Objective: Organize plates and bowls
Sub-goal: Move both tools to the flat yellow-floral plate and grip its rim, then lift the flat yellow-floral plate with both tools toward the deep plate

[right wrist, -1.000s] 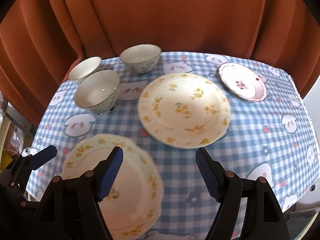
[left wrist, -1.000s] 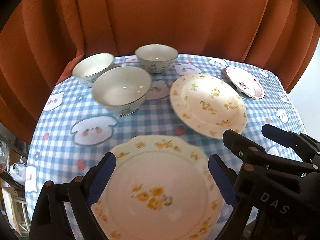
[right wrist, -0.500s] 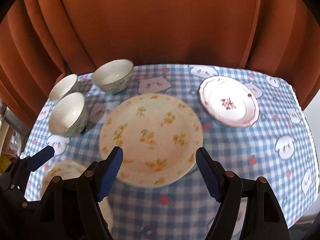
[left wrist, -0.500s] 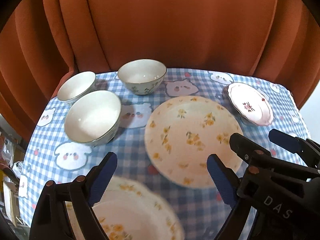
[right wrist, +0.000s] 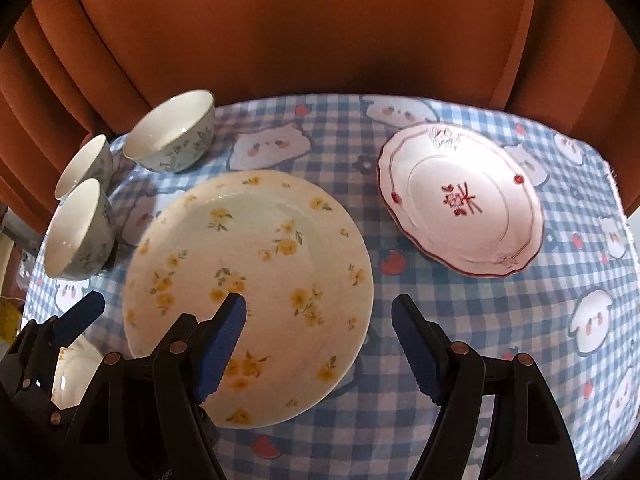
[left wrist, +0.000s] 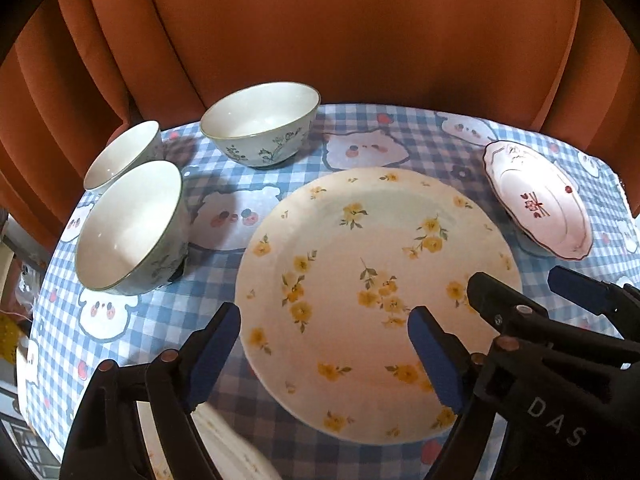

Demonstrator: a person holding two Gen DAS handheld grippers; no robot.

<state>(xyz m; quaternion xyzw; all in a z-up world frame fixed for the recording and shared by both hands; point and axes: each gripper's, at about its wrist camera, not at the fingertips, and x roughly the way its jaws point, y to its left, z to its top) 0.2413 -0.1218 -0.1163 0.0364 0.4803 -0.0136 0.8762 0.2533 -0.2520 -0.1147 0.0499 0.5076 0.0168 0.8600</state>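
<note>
A large round plate with yellow flowers (left wrist: 376,280) (right wrist: 248,280) lies in the middle of the checked tablecloth (right wrist: 480,320). My left gripper (left wrist: 322,320) hovers over its near half, jaws closing with nothing pinched between them. My right gripper (right wrist: 318,302) stands open above the plate's right rim, empty. A pink plate with a red motif (right wrist: 460,200) (left wrist: 540,204) sits at the right. Three white bowls (left wrist: 260,120) (left wrist: 128,224) (left wrist: 120,152) stand at the left and back. A second flowered plate (right wrist: 76,364) shows partly at the near left edge.
An orange curtain (left wrist: 320,32) hangs close behind the table's far edge. The cloth's right edge (right wrist: 616,200) drops off beside the pink plate. In the left wrist view the right gripper (left wrist: 520,280) sits close at the right, over the big plate's rim.
Both grippers moved forward and down over the table. The near scalloped plate slid almost out of view below them, and the round flowered plate now lies under the fingers. The left jaws narrowed slightly.
</note>
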